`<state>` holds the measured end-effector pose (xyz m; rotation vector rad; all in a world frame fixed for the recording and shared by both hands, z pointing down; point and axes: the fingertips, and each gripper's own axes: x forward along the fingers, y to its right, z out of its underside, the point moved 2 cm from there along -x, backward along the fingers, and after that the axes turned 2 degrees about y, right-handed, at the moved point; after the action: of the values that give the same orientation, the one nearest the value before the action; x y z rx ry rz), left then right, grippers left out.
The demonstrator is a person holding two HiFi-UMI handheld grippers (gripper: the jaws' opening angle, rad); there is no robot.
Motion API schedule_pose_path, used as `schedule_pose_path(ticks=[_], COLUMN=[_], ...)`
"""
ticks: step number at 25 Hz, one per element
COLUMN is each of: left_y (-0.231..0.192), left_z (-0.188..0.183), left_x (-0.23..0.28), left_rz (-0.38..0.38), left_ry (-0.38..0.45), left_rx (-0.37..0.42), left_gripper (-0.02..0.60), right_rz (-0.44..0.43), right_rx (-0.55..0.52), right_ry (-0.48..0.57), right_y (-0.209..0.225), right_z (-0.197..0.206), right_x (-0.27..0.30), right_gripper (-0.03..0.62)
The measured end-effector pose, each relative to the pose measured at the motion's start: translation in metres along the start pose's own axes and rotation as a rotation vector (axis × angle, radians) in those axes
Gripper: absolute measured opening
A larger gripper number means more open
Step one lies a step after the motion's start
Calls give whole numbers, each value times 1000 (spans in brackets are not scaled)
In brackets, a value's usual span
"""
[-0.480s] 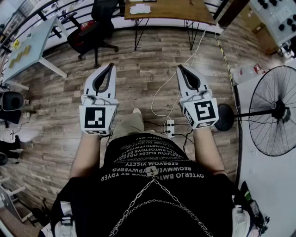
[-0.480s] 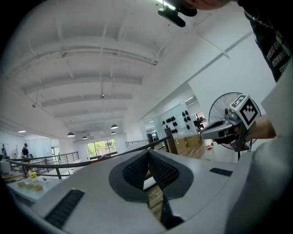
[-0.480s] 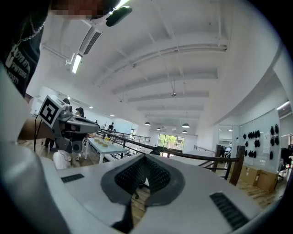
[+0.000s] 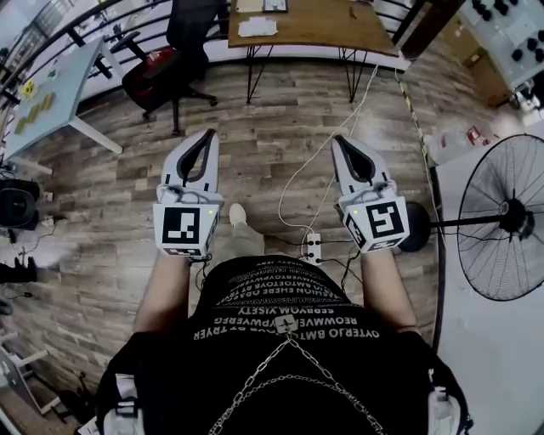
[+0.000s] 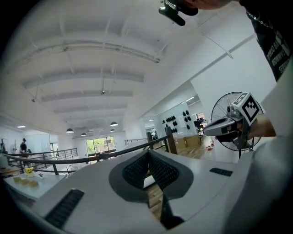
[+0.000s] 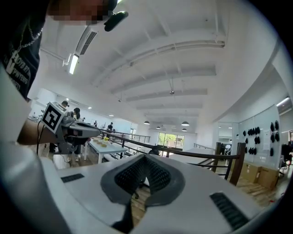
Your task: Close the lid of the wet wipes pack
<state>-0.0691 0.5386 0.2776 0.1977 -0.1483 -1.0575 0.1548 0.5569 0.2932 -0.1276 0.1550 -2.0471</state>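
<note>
No wet wipes pack can be made out for certain. A white flat item (image 4: pixel 257 27) lies on the wooden table (image 4: pixel 323 25) far ahead, too small to identify. My left gripper (image 4: pixel 210 134) and right gripper (image 4: pixel 338 138) are held level side by side over the wood floor, well short of that table. Both are shut with nothing between the jaws. In the left gripper view the left gripper (image 5: pixel 147 153) shows its ribbed pads meeting. The right gripper view shows the right gripper (image 6: pixel 145 157) the same way.
A black office chair (image 4: pixel 183 42) stands ahead on the left, beside a pale blue table (image 4: pixel 51 85). A standing fan (image 4: pixel 510 212) is at the right next to a white surface. A power strip (image 4: pixel 313 246) with a white cable lies on the floor by my feet.
The person has stepped forward: the wooden table and chair sit slightly nearer, and one foot has swung ahead. Both grippers stay shut and side by side.
</note>
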Motion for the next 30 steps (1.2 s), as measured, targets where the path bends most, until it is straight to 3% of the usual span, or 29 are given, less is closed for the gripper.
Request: schedule_pose_path(ticks=[7,22,30], left_y=[-25,-129,-183], left_z=[7,36,53], left_x=[45,134,155], left_rz=[31,16,15], left_ry=[-5,-28,-26], left_rx=[14,-17,-19], left_gripper=[26,28,28], right_rz=[12,18,23], right_rx=[21,41,41], right_ry=[5,-31,-67], right_y=[19,31,25], right_z=[5,16,22], right_x=[43,183,239], right_gripper=[15,17,17])
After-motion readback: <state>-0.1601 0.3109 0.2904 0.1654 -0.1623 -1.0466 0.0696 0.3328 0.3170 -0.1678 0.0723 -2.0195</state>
